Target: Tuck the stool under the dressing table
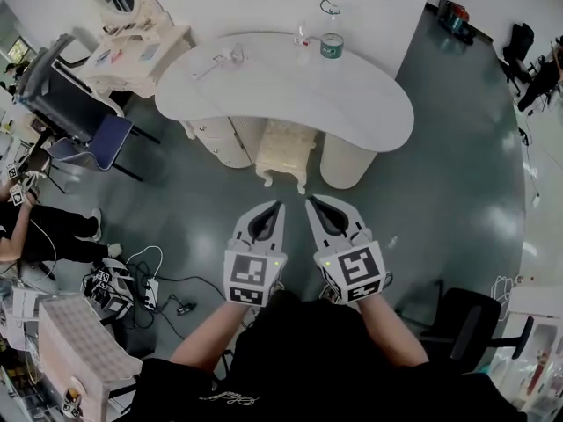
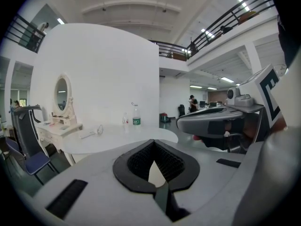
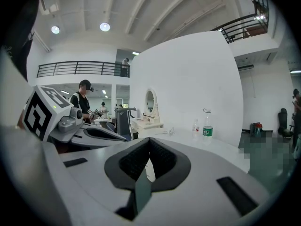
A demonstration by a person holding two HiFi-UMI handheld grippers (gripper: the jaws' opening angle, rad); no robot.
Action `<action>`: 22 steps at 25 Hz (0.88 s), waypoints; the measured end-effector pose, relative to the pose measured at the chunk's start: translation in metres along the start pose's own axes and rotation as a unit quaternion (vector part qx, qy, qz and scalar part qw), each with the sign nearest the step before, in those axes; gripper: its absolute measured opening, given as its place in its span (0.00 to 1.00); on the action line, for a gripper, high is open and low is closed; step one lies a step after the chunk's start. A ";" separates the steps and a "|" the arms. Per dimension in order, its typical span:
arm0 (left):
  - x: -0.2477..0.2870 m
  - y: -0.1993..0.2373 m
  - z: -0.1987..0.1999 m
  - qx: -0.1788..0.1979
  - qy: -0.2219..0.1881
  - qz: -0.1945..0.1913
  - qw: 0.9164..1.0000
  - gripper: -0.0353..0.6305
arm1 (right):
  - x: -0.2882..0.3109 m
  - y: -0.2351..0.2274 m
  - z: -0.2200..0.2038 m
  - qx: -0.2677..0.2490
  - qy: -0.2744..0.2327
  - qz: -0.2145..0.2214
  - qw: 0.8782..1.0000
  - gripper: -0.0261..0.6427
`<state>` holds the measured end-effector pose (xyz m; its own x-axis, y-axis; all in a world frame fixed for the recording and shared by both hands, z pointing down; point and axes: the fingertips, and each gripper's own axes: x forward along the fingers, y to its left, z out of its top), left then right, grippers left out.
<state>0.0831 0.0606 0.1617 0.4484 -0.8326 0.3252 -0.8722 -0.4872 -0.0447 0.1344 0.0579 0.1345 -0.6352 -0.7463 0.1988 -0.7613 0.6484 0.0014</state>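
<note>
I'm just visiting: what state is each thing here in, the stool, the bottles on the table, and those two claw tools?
stool: upright, partly under the dressing table, front sticking out.
water bottle: upright on the tabletop.
small bottle: upright beside it.
left gripper: shut, empty, short of the stool.
right gripper: shut, empty, short of the stool.

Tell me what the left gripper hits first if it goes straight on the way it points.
Probably the cream stool standing at the front edge of the dressing table; the shut left gripper aims straight at it, though depth is unclear.
</note>
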 end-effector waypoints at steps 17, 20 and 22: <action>-0.011 -0.011 0.003 -0.003 -0.006 0.003 1.000 0.06 | -0.005 0.008 0.002 -0.014 0.002 0.009 1.000 0.05; -0.010 -0.010 0.000 -0.006 -0.004 0.003 1.000 0.06 | -0.006 0.008 0.001 -0.014 0.003 0.009 1.000 0.05; -0.011 -0.010 -0.001 -0.007 -0.003 0.003 1.000 0.06 | -0.006 0.009 0.001 -0.014 0.003 0.009 1.000 0.05</action>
<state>0.0866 0.0751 0.1591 0.4451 -0.8368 0.3188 -0.8772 -0.4791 -0.0328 0.1308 0.0682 0.1328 -0.6485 -0.7334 0.2041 -0.7456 0.6660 0.0243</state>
